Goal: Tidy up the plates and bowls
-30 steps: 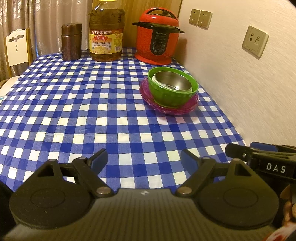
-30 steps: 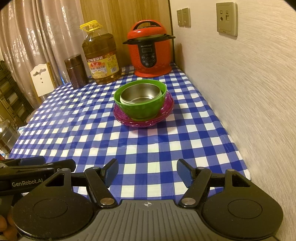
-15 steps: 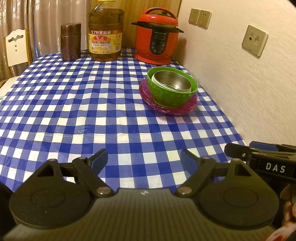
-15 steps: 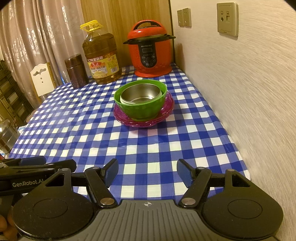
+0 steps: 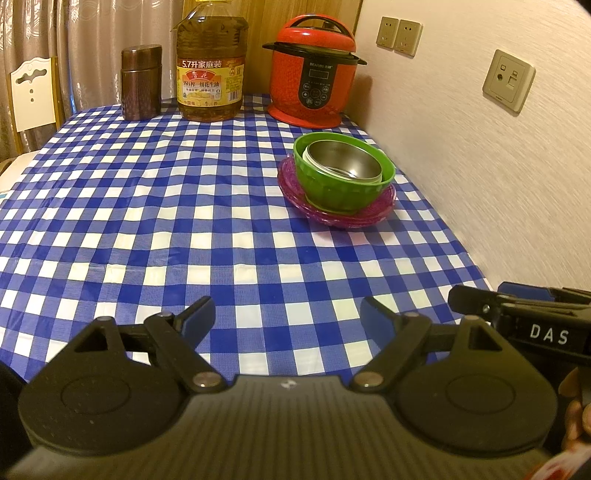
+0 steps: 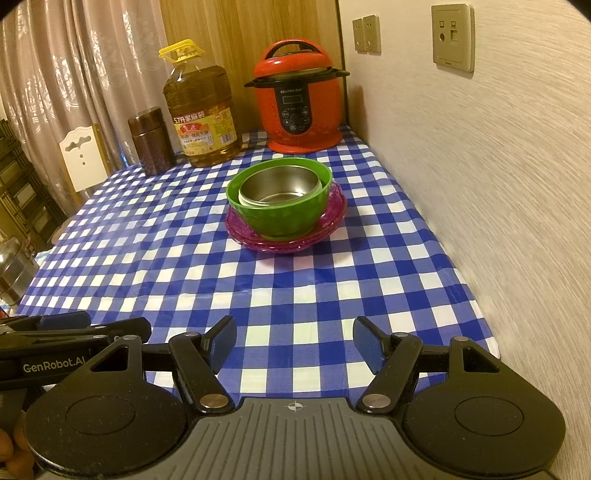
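On the blue-checked tablecloth (image 6: 295, 295), a steel bowl (image 6: 279, 186) sits inside a green plastic bowl (image 6: 280, 218) on a pink plate (image 6: 332, 218) — near the right wall. Far behind, left to right: brown canister (image 6: 151, 142), oil bottle (image 6: 201, 110), red cooker (image 6: 301, 99).

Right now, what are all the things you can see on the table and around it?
plate: one, pink, on the tablecloth near the wall
green bowl: one, green, on the plate
steel bowl: one, silver, inside the green bowl
cooker: one, red, far corner
oil bottle: one, amber with yellow cap, left of the cooker
canister: one, brown, left of the bottle
tablecloth: one, blue and white checks
wall sockets: three plates, beige, on the wall
chair: one, white, behind the table
left gripper: black, jaws open, empty
right gripper: black, jaws open, empty
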A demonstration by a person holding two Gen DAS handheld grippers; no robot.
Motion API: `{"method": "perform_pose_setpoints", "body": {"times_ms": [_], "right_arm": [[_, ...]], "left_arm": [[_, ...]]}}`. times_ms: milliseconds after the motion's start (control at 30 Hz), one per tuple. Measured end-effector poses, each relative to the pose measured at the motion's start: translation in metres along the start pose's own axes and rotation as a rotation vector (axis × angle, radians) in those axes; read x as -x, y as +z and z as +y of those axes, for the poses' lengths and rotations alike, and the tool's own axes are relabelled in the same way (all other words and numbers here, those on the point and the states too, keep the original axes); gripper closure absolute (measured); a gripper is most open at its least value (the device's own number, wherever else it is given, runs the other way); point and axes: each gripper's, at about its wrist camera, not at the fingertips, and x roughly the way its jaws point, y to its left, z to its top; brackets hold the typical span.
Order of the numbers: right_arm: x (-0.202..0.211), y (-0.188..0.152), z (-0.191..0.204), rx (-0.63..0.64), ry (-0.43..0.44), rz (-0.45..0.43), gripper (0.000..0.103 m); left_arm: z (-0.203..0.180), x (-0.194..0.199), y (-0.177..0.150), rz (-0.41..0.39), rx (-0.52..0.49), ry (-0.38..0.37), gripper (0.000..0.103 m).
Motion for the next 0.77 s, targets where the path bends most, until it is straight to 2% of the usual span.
{"method": "perform_pose_setpoints", "body": {"times_ms": [767], "right_arm": [[0.0000,-0.0002,-0.0006,-0.001,-0.001,0.001,0.033]], "left_arm": [[-0.0020,-0.0010,-0.0056,-0.019,0.006,-0.001,0.019]]}}
